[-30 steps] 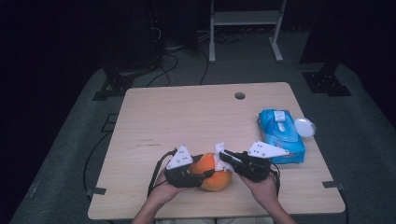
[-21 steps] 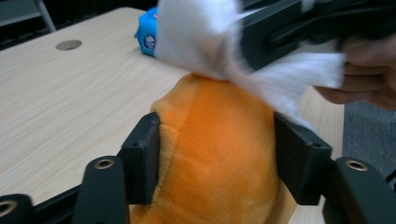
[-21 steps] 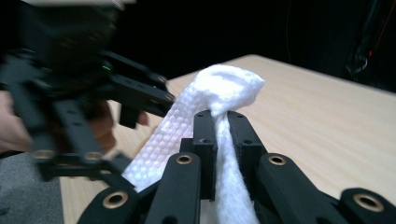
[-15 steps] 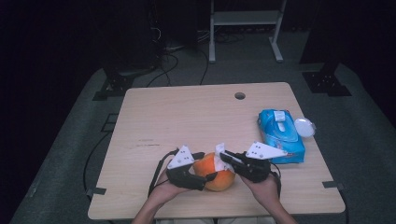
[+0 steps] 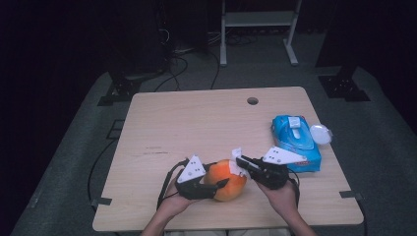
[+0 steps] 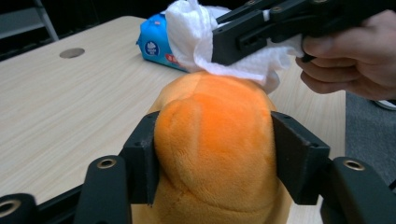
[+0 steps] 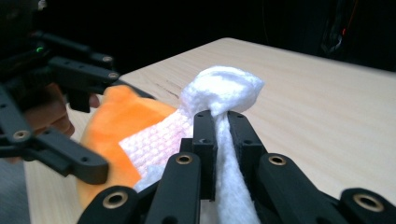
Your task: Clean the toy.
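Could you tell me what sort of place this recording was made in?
Probably a lab or studio set up for recording: a lone wooden table on grey floor matting, dark surroundings, loose cables and a metal stand behind.

- The high view looks forward and down from above the person's side, taking in the whole worktop [image 5: 196, 123], the floor around it and the forearms at the bottom edge.
- The left gripper view sits low and very close behind the left gripper [image 6: 215, 154], facing across the worktop [image 6: 70, 102] toward the blue pack [image 6: 156, 46].
- The right gripper view rides just behind the right gripper [image 7: 223, 140], looking over the worktop [image 7: 327, 107] toward a dark background.
- All three share the orange plush [image 5: 227, 178] [image 6: 215, 140] [image 7: 116, 121] and white wipe [image 5: 237, 164] [image 6: 196, 32] [image 7: 224, 95]; each gripper view shows the other gripper.
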Action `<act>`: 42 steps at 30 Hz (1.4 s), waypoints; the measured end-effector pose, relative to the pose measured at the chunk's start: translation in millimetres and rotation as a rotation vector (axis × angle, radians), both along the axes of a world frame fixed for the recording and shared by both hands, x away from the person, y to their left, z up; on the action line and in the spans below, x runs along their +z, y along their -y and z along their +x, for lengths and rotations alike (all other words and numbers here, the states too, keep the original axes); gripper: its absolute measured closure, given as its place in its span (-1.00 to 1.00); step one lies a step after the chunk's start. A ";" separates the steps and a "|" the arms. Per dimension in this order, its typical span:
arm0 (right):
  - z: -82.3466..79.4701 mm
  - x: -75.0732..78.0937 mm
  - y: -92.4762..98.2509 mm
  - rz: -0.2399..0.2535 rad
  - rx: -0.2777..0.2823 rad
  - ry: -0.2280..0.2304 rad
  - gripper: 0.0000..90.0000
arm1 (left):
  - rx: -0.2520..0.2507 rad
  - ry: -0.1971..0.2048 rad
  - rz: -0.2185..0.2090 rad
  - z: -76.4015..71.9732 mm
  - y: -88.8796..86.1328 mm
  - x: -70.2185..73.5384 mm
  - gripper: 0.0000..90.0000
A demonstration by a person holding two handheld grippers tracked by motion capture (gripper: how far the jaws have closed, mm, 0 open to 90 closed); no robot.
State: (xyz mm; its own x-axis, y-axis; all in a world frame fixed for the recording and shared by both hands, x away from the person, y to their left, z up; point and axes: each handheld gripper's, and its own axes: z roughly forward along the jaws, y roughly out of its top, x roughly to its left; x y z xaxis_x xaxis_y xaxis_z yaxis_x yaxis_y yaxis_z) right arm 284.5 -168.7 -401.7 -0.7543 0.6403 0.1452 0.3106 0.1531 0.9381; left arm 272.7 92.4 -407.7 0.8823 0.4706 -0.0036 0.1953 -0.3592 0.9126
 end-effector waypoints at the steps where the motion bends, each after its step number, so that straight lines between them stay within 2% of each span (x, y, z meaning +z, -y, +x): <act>1: -1.4 -0.9 -1.2 -0.008 0.002 0.003 0.82 | -0.007 -0.007 -0.001 0.8 0.9 -0.7 -0.26; 3: -4.7 1.2 -5.5 -0.012 0.034 0.020 0.82 | -0.036 -0.034 -0.010 3.8 0.4 -0.4 -0.43; 6: -4.1 1.0 -7.8 -0.026 0.040 0.021 0.82 | -0.009 -0.084 -0.022 10.7 -6.9 -4.0 -0.64; 8: 0.2 -3.1 -4.1 -0.028 0.028 0.008 0.82 | -0.017 -0.115 -0.024 13.8 -9.1 -10.8 -0.64; 9: 1.7 -4.7 -2.1 -0.023 0.022 0.001 0.82 | -0.034 -0.122 -0.034 13.8 -9.0 -12.7 -0.56; 10: 1.5 -5.1 -1.3 -0.013 0.022 -0.010 0.82 | -0.049 -0.117 -0.022 13.1 -8.3 -12.7 -0.51; 12: -3.4 -1.5 -5.7 -0.010 0.047 0.004 0.82 | -0.071 -0.099 -0.009 10.7 -6.4 -12.6 -0.44; 14: -10.0 3.7 -14.6 0.026 0.121 0.011 0.82 | -0.092 -0.085 0.000 7.9 -3.1 -14.6 -0.42; 16: -14.3 6.1 -24.6 -0.033 0.140 0.054 0.82 | -0.093 -0.079 0.009 6.9 -2.1 -13.6 -0.44; 17: -13.7 4.8 -25.0 -0.042 0.135 0.055 0.81 | -0.093 -0.083 0.004 8.1 -3.5 -12.6 -0.49; 19: -6.7 -0.2 -16.4 -0.017 0.108 0.018 0.81 | -0.089 -0.093 -0.024 10.5 -6.2 -13.6 -0.57; 21: -0.5 -4.9 -5.5 0.023 0.068 -0.021 0.81 | -0.085 -0.098 -0.021 11.3 -5.0 -17.4 -0.55; 22: 0.4 -5.5 -3.4 0.040 0.070 -0.037 0.81 | -0.087 -0.088 -0.014 10.6 -3.7 -18.9 -0.49; 23: -1.5 -4.5 -4.8 0.037 0.075 -0.035 0.81 | -0.089 -0.078 -0.001 9.5 -2.2 -19.5 -0.39; 25: -6.6 -0.5 -11.7 0.057 0.119 -0.033 0.81 | -0.094 -0.058 0.020 7.0 0.4 -19.3 -0.26; 26: -8.0 1.0 -15.0 0.070 0.148 -0.028 0.81 | -0.093 -0.049 0.030 6.1 0.7 -18.6 -0.23; 28: -6.8 1.8 -16.6 0.052 0.152 -0.017 0.81 | -0.092 -0.053 0.027 6.3 -1.9 -17.6 -0.22; 29: -4.3 0.5 -14.1 0.051 0.140 -0.027 0.81 | -0.099 -0.057 0.017 6.8 -3.2 -18.1 -0.24; 31: 0.8 -4.5 -7.4 0.018 0.099 -0.030 0.81 | -0.123 -0.083 -0.008 9.0 -4.3 -19.1 -0.43; 32: 2.8 -7.3 -4.0 0.027 0.092 -0.049 0.81 | -0.124 -0.083 -0.005 9.6 -3.4 -19.6 -0.51; 34: 4.0 -7.6 -1.9 0.052 0.097 -0.073 0.81 | -0.118 -0.069 0.024 9.1 0.1 -21.6 -0.56; 35: 1.4 -4.5 -4.4 0.048 0.108 -0.069 0.81 | -0.120 -0.043 0.041 7.2 1.4 -21.4 -0.51; 37: -4.1 2.0 -12.6 0.067 0.153 -0.050 0.81 | -0.106 0.029 0.091 1.1 4.9 -16.9 -0.26; 38: -6.5 4.9 -17.1 0.050 0.161 -0.037 0.81 | -0.089 0.072 0.113 -1.8 6.3 -13.3 -0.19; 39: -7.0 6.5 -19.2 0.034 0.157 -0.021 0.81 | -0.071 0.107 0.127 -3.6 6.8 -10.2 -0.14; 40: -5.6 6.8 -18.4 0.039 0.151 -0.018 0.81 | -0.052 0.136 0.138 -4.3 6.9 -8.5 -0.12; 41: -3.1 6.2 -15.4 0.046 0.143 -0.018 0.81 | -0.033 0.155 0.156 -4.2 7.2 -8.5 -0.11; 42: -1.3 4.8 -12.3 0.038 0.127 -0.020 0.81 | -0.022 0.157 0.163 -2.8 7.1 -9.6 -0.12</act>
State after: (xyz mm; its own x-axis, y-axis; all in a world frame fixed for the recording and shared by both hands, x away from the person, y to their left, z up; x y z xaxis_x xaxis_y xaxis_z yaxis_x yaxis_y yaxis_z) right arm 283.2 -156.4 -396.9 -0.8258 0.5334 0.1834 0.3097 0.1570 0.9378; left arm 269.9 85.3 -417.3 0.8763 0.4343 0.2087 0.0461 -0.5068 0.8609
